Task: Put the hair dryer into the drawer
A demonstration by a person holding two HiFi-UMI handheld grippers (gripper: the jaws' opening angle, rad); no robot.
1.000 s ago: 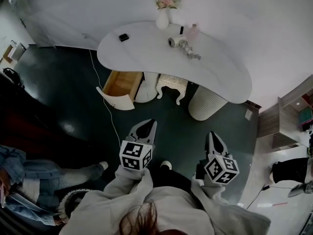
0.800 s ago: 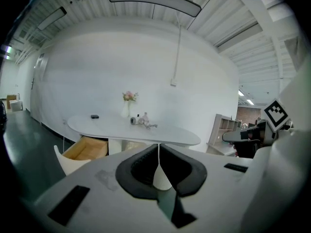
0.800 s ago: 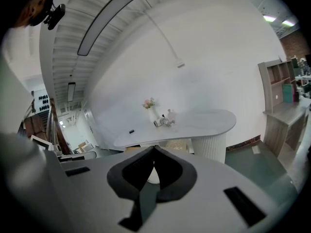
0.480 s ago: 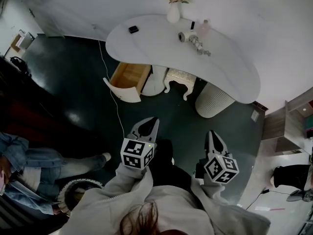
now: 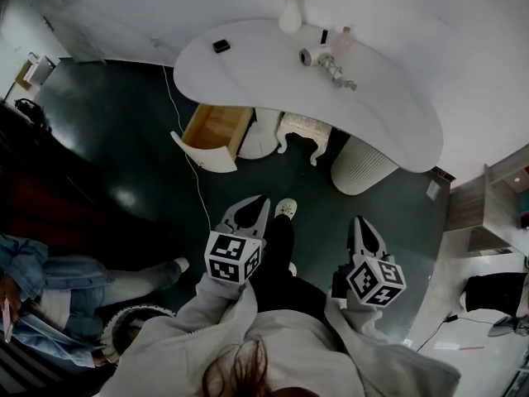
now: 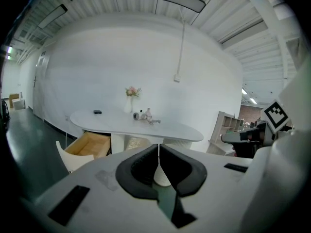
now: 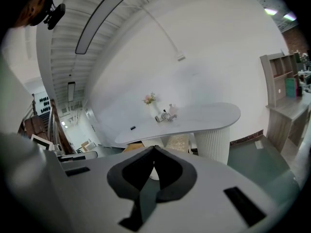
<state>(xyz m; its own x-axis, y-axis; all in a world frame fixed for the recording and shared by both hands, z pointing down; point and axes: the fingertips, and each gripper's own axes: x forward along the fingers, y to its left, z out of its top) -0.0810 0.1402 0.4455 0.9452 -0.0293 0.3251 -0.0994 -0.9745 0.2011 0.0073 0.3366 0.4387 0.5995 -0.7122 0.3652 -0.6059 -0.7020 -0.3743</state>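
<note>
In the head view, we hold the left hand-held gripper (image 5: 261, 201) and the right hand-held gripper (image 5: 361, 222) low in front of us over the dark floor (image 5: 124, 139), well apart from the white surface (image 5: 388, 114). The hair dryer (image 5: 312, 56) lies on that surface near a vase (image 5: 290, 16). The drawer (image 5: 212, 132) stands pulled open under the surface's left part. In the left gripper view, our jaws are clenched together on nothing, with the hair dryer (image 6: 139, 115) well ahead on the surface. In the right gripper view, the jaws likewise meet empty, and the hair dryer (image 7: 163, 116) lies on the surface beyond them.
</note>
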